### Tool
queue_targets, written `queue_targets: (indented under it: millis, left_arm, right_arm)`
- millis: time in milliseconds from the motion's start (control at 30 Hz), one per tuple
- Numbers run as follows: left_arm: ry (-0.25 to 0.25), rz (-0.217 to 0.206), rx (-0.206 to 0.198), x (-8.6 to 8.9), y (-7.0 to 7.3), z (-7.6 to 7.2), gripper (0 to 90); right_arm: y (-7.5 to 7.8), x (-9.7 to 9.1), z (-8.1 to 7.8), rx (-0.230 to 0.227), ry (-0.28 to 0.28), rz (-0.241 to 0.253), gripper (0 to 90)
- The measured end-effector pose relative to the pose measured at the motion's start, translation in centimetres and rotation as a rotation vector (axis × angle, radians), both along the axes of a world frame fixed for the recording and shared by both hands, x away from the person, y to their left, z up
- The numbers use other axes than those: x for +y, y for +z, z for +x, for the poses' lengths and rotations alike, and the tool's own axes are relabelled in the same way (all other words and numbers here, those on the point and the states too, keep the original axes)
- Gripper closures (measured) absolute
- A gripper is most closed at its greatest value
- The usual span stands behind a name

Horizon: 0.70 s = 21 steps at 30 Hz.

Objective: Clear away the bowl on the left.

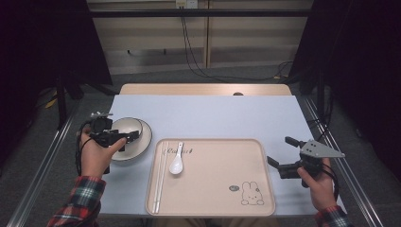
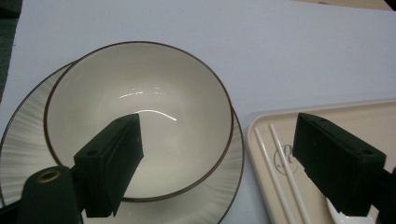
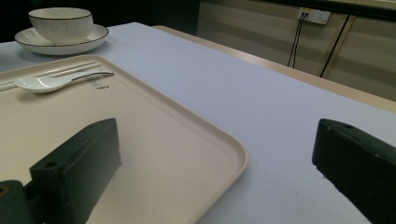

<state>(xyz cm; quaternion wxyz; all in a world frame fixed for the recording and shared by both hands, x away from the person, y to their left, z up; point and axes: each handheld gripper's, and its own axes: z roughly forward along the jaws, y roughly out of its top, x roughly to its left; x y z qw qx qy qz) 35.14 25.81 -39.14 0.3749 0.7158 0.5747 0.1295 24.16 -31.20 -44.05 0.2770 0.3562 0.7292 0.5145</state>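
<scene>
At the left of the surface (image 1: 213, 113), the left gripper (image 1: 124, 137) is held over a white bowl (image 1: 126, 126) that stands in a white plate (image 1: 142, 142). In the left gripper view its fingers (image 2: 114, 163) are seen wide apart and clamped on nothing: one is over the inside of the bowl (image 2: 140, 116), the other over the near corner of the tray (image 2: 280, 140). Whether the bowl's rim is touched cannot be told.

Just right of the plate lies a beige tray (image 1: 213, 198). A pair of white chopsticks (image 1: 161, 175) is laid along its left edge, and a white spoon (image 1: 177, 163) lies just beside them. A rabbit drawing (image 1: 252, 194) is printed near its lower right corner.

At the right, the right gripper (image 1: 281, 152) is held just beyond the tray's right edge, its fingers (image 3: 79, 172) spread apart with nothing between them.
</scene>
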Motion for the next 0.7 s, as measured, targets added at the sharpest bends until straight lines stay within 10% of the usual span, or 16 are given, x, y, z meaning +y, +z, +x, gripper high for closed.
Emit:
queue_targets:
  millis: [700]
  left_arm:
    - [0.067,0.025,0.008,2.0,-0.4,-0.2,14.8]
  right_arm:
    - [0.1,0.0,0.1,0.0,0.002,-0.002,0.4]
